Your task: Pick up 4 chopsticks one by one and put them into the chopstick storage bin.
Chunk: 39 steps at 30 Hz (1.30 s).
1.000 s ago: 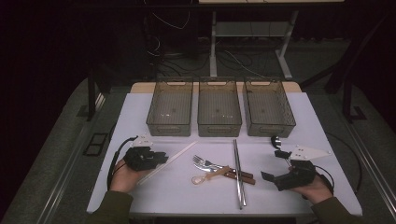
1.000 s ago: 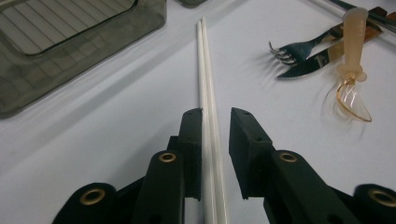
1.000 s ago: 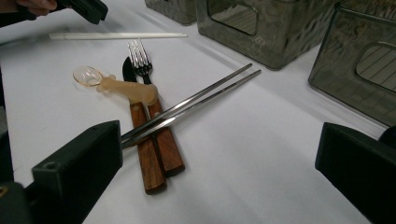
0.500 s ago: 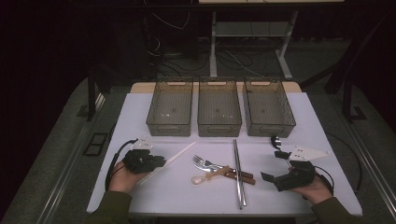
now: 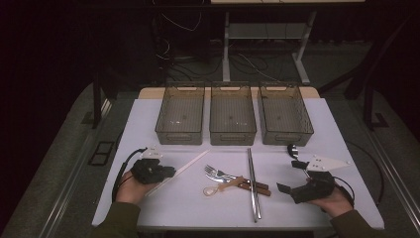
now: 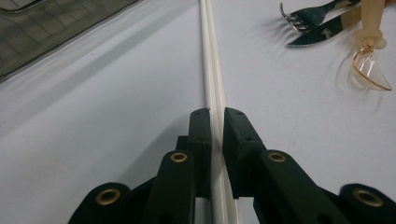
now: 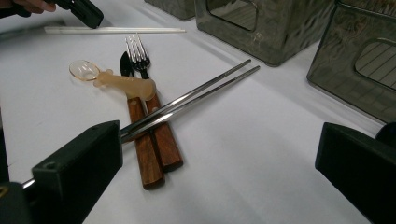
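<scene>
While the left gripper (image 6: 212,122) pinches the long white plastic chopsticks (image 6: 211,70), its jaws having just squeezed together, they lie flat on the white table (image 5: 198,208). Beside the metal chopsticks (image 7: 196,99), the right gripper (image 7: 219,154) waits wide apart, holding nothing.

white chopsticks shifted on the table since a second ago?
No. The white chopsticks lie at the same slant before the left bin; the left gripper jaws have just been closing on them.

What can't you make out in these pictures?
- Near end of the white chopsticks: left gripper view, hidden behind the left tool.
- Knife blade: right gripper view, mostly under the spoon.
- Steel chopsticks' near ends: right gripper view, behind the right tool's jaw.
</scene>
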Each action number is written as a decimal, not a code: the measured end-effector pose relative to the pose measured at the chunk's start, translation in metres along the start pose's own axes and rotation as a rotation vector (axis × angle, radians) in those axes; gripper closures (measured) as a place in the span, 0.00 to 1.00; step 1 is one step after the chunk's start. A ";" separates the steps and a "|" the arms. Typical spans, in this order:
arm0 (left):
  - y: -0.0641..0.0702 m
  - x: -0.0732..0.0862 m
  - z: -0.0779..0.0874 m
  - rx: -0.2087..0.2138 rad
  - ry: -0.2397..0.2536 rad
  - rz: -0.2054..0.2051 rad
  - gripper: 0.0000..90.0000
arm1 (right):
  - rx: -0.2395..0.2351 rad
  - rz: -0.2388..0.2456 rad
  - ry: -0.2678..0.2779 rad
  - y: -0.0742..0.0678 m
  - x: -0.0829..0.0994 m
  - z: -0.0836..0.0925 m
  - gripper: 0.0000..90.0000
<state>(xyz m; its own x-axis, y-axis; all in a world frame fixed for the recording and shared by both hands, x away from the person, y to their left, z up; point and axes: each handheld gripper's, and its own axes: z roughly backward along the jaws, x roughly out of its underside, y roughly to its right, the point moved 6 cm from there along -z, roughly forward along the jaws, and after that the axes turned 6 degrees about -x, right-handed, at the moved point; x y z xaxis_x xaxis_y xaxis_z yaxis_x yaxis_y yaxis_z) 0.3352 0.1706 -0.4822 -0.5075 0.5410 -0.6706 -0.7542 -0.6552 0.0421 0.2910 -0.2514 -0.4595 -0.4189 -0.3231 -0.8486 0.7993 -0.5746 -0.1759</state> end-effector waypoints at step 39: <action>-0.001 0.008 -0.004 -0.041 0.020 -0.008 0.93 | 0.001 0.004 -0.003 0.000 0.000 -0.001 0.01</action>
<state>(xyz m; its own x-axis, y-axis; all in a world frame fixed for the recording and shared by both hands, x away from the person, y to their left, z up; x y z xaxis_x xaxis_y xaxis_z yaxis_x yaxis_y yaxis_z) 0.3335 0.1736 -0.4903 -0.4928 0.5364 -0.6852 -0.7406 -0.6719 0.0066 0.2908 -0.2508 -0.4602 -0.4170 -0.3280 -0.8476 0.8006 -0.5741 -0.1717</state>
